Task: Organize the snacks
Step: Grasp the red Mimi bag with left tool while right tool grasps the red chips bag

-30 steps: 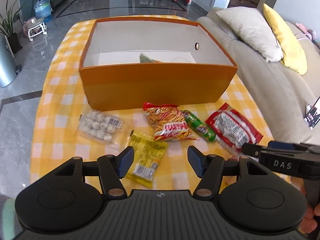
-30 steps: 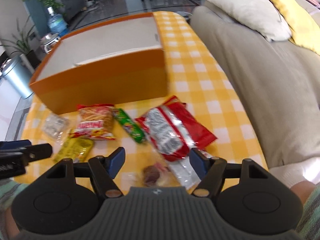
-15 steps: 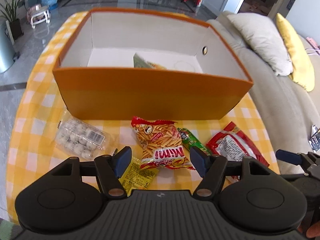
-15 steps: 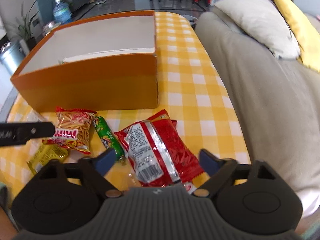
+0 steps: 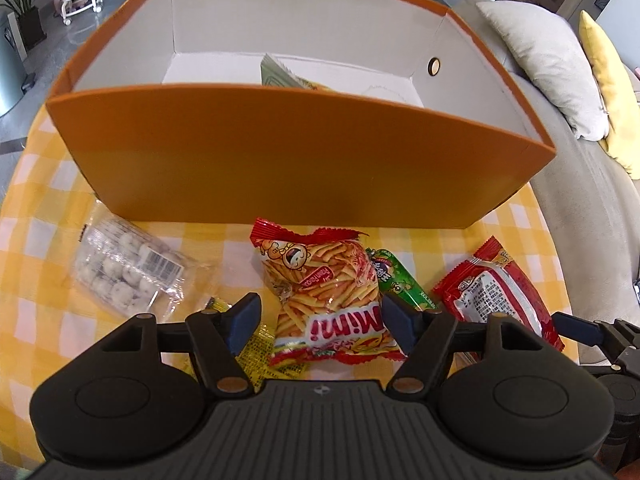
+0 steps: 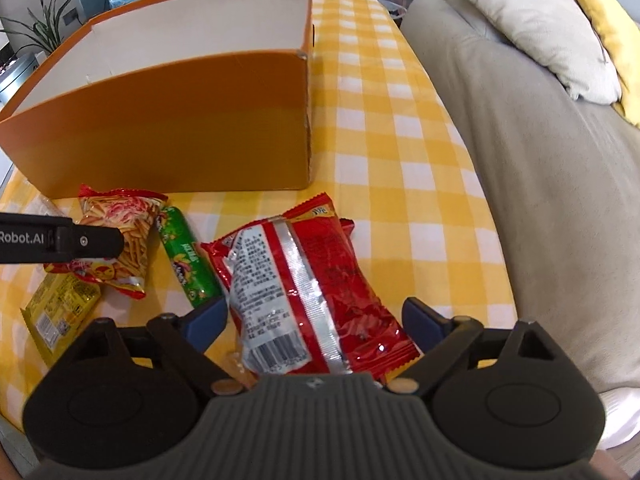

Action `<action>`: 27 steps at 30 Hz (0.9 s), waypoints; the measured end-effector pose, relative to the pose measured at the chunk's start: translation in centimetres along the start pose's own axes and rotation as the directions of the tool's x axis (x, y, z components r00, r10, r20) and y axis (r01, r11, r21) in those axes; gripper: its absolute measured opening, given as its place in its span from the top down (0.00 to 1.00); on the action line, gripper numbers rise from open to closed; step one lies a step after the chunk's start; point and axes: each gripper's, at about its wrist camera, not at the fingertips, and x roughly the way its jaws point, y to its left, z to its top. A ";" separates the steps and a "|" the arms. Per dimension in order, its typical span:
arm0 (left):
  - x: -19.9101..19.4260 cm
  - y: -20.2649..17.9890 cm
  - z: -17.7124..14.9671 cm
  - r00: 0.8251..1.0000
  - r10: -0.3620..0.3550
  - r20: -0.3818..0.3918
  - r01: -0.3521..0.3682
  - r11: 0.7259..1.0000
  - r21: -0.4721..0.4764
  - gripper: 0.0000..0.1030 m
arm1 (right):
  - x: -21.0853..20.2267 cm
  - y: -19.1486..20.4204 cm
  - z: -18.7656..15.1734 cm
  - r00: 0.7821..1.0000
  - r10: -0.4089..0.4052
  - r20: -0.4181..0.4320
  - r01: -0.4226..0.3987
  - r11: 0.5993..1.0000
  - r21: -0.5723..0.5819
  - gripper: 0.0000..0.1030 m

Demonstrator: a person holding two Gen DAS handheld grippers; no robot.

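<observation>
Both grippers hang low over the snacks with their jaws spread. On the left gripper [image 5: 320, 322] the jaws are opening, and the Mimi prawn-stick bag [image 5: 324, 292] lies between the blue pads, apparently untouched. On the right gripper [image 6: 316, 322] the jaws are closing from wide, and the red snack packet [image 6: 304, 292] lies lengthwise between them; the pads do not look pressed on it yet.

Just outside the left gripper's right pad lies the green candy stick [image 5: 396, 280], under its left pad the yellow sachet [image 5: 252, 354], and farther left the clear bag of white balls [image 5: 124, 276]. Ahead of both grippers stands the orange box [image 5: 304, 168] on the checked tabletop [image 6: 384, 136], with one pale packet [image 5: 280, 74] already in it.

To do this well, I would centre each bag across its middle, sink until the pads straddle its puffed body, then squeeze gently so the foil creases without bursting. Keep the left pads clear of the green stick and the sachet, or a neighbour may come up too. Lift well over the box's near wall before letting go.
</observation>
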 end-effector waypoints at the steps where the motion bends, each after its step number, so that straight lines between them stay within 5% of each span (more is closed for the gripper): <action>1: 0.2 0.0 0.0 1.000 0.004 -0.004 -0.004 1.000 -0.001 0.21 | 0.2 -0.1 0.0 1.000 0.001 -0.003 -0.001 1.000 0.005 0.13; 12: 1.7 -0.4 -0.2 0.999 0.012 -0.043 -0.012 1.000 0.003 0.30 | 1.3 1.0 -0.1 1.000 -0.003 -0.025 0.003 1.000 -0.024 0.20; 19: 1.7 -0.7 -0.2 0.999 0.014 -0.036 -0.013 1.000 0.016 0.42 | 1.1 1.3 -0.1 1.000 -0.004 -0.021 0.003 0.999 -0.045 0.27; 27: -0.6 -0.3 -0.4 1.000 0.005 0.010 -0.005 1.000 0.010 0.45 | 0.1 1.9 0.2 0.999 -0.019 -0.030 0.017 0.998 -0.063 0.32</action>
